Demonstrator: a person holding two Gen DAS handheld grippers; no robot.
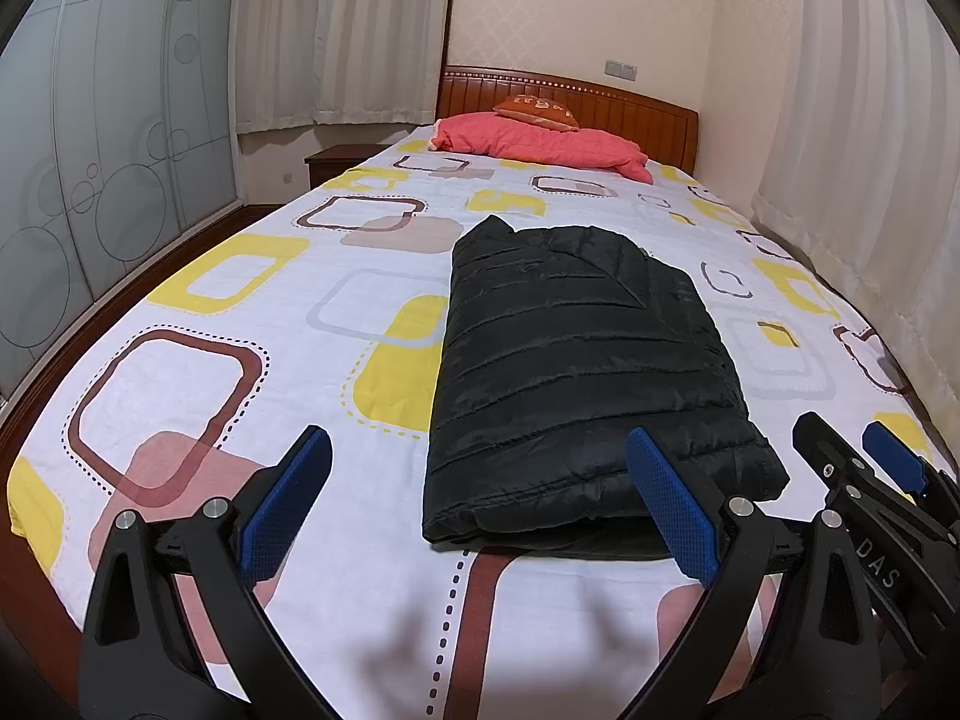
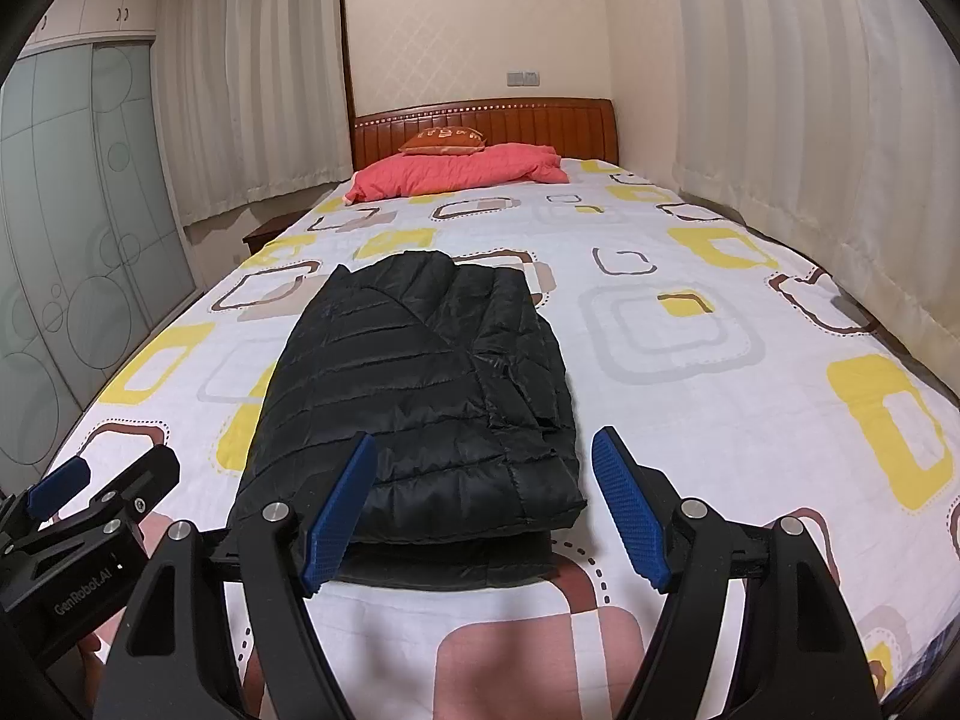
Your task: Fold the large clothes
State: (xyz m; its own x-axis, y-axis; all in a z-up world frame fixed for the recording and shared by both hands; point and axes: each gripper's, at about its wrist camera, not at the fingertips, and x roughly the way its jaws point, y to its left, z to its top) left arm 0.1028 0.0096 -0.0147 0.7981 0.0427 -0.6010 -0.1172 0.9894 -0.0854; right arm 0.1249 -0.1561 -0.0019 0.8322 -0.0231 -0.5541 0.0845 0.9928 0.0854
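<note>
Blue-padded jaws spread wide on the left gripper point(image 1: 480, 504), holding nothing, its right pad overlapping the near corner of the black puffer jacket point(image 1: 588, 372) from this angle. Over on the right gripper point(image 2: 486, 510), jaws are likewise wide and empty, hovering at the jacket's near edge. That jacket lies folded into a compact rectangle on the bed point(image 1: 198, 372), on the patterned sheet, near the foot end. Each camera catches the other gripper at its frame edge. Beyond, a pink quilt point(image 1: 540, 144) and an orange cushion point(image 1: 537, 108) sit against the wooden headboard point(image 1: 636, 108). Only the right view shows the white upper cabinets point(image 2: 108, 6) above the frosted wardrobe doors point(image 1: 90, 168).
</note>
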